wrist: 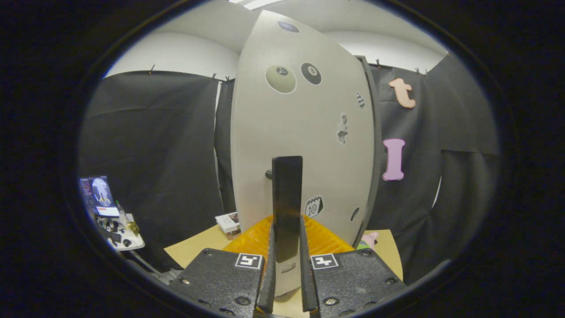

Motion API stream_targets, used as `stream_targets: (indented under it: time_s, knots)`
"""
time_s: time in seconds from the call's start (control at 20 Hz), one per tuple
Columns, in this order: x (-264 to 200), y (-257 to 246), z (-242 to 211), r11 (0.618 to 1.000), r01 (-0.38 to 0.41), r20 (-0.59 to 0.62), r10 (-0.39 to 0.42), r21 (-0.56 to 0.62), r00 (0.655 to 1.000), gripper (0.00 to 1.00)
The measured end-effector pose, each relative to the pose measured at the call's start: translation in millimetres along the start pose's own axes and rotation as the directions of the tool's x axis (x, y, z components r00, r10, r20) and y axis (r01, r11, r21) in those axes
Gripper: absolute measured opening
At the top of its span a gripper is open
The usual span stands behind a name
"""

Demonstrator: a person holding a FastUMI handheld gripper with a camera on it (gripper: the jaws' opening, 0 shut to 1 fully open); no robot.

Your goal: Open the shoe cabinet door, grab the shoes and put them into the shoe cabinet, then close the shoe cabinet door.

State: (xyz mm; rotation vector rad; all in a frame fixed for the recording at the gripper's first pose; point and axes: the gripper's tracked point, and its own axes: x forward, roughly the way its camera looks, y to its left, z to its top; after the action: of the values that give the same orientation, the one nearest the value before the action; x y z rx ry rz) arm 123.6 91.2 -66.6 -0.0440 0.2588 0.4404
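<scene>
My gripper [287, 282] clamped on dark upright handle [287, 207] of pale cabinet door [300, 132], both fingers [267, 287] pressing its sides. I see stickers [311, 73] on door face. Orange ribbed object [329, 240] just beyond fingers, on tan table [194, 249]. Small box [228, 221] left of door. Side stand with screen [99, 196] further left.

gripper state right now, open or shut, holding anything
Gripper: shut on the black door handle of the shoe cabinet door, one finger on each side.
</scene>
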Motion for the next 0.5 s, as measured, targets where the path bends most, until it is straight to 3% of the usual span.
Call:
stream_targets:
  time_s: [0.35, 0.5]
  knots:
    - [-8.2, -31.4, -1.7, 0.985, 0.165, -0.003, -0.165, -0.053, 0.986, 0.20]
    - [-21.0, -65.1, -0.6, 0.964, 0.243, 0.017, -0.243, -0.103, 0.970, 0.12]
